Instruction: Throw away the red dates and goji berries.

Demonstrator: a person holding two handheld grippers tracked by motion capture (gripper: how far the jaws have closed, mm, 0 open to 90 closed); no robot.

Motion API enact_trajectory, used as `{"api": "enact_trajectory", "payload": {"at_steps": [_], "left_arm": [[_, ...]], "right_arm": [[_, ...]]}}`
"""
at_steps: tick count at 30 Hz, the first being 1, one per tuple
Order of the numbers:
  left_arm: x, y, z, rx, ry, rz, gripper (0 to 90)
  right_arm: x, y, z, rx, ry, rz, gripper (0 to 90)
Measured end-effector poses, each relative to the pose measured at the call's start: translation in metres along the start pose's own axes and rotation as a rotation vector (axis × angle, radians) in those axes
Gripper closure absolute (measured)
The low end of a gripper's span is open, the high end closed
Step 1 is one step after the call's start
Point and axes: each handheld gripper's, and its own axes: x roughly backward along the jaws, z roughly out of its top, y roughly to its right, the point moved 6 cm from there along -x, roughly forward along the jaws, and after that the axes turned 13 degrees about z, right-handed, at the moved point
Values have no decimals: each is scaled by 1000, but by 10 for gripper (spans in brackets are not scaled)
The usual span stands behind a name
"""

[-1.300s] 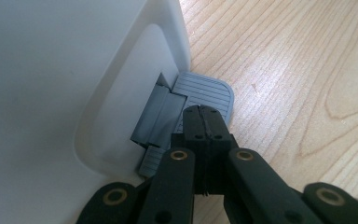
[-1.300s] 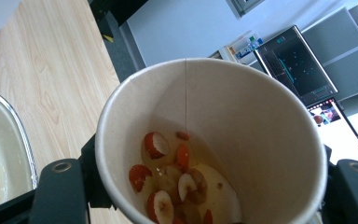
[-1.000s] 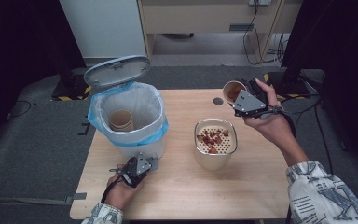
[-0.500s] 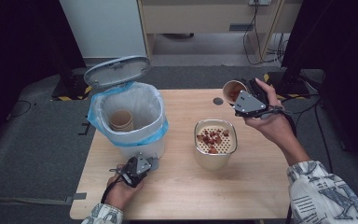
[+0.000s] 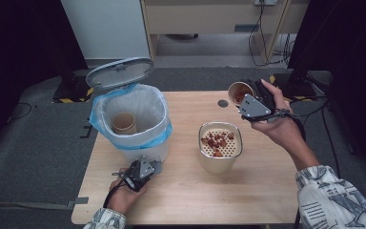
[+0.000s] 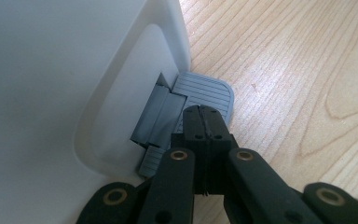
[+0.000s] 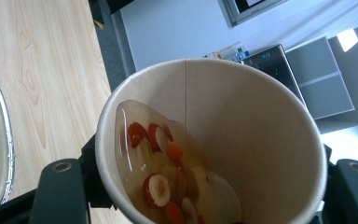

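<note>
So the paper cup (image 7: 209,140) is upper right of the high view, tilted, pinched by the right gripper (image 5: 249,101), liquid and red bits still inside. The strainer pot (image 5: 220,145) mid-table already has some solids. Lower left, the left gripper (image 6: 204,122), jaws pressed together, pushes the bin's pedal (image 6: 205,92); the lid (image 5: 119,72) is up and one cup (image 5: 124,122) is already binned. I'd say halfway: pouring, then tossing, remain.

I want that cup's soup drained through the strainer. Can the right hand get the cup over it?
Probably yes. The right claw grips the cup in the air just behind the strainer, whose top is open, with nothing between them.
</note>
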Motion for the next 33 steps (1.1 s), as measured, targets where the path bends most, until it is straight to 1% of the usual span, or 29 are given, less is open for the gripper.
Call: {"api": "enact_trajectory", "payload": {"at_steps": [3,4,11,24,29,33], "left_arm": [[0,0,0,0,0,0,899],[0,0,0,0,0,0,899],[0,0,0,0,0,0,899],[0,0,0,0,0,1,899],[0,0,0,-1,-2,1,899],[0,0,0,0,-1,0,899]], "right_arm": [[0,-1,1,23,-12,-2,295],[0,-2,1,24,-13,-3,295],[1,-3,6,75,-24,-12,296],[0,-6,8,136,-55,-21,295],[0,-7,10,177,-74,-20,295],[0,-8,10,194,-83,-22,295]]}}
